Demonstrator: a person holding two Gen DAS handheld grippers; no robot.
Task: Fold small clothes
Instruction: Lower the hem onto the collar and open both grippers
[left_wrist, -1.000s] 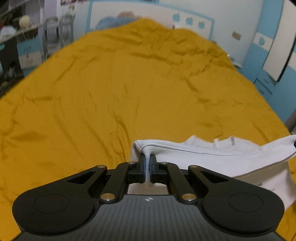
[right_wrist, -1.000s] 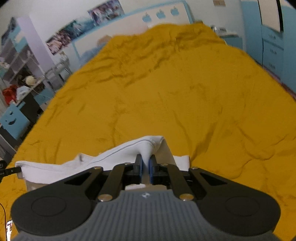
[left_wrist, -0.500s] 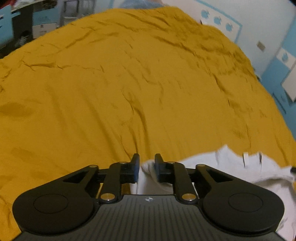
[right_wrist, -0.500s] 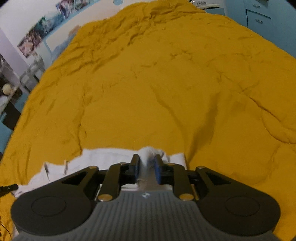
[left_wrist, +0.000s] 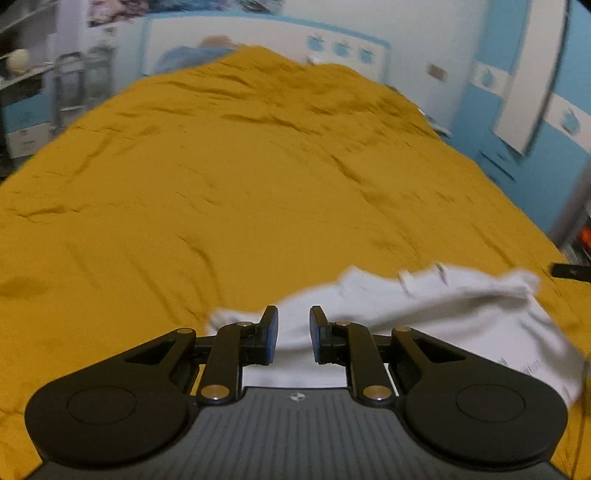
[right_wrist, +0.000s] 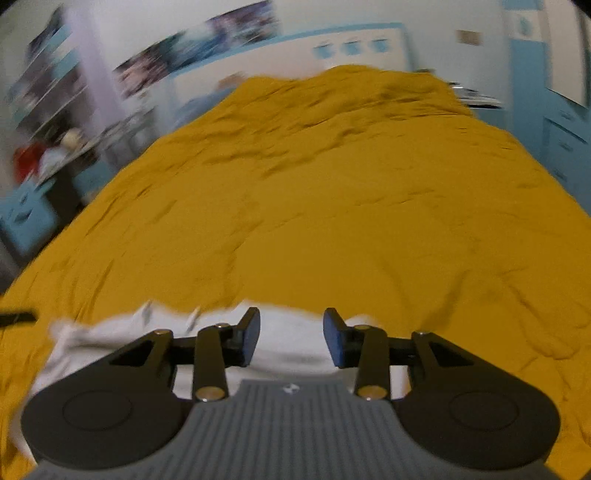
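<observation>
Bedspread (left_wrist: 258, 192), mustard yellow, creased, filling both views. White garment (left_wrist: 461, 317) lying on near part of it, partly doubled over, printed marks near right edge – blurred, unreadable. Left gripper (left_wrist: 293, 334) over garment's left end, fingers narrowly parted, cloth seen through gap but not pinched. Right gripper (right_wrist: 291, 341) over garment's right end, jaws just been opening, wider gap, cloth below them, pads clear of it. Beyond bed – white headboard (left_wrist: 258, 40) with blue apple shapes, blue cabinet (left_wrist: 528, 122), shelving (right_wrist: 48, 110), wall posters (right_wrist: 199, 48). Everything motion-blurred.
</observation>
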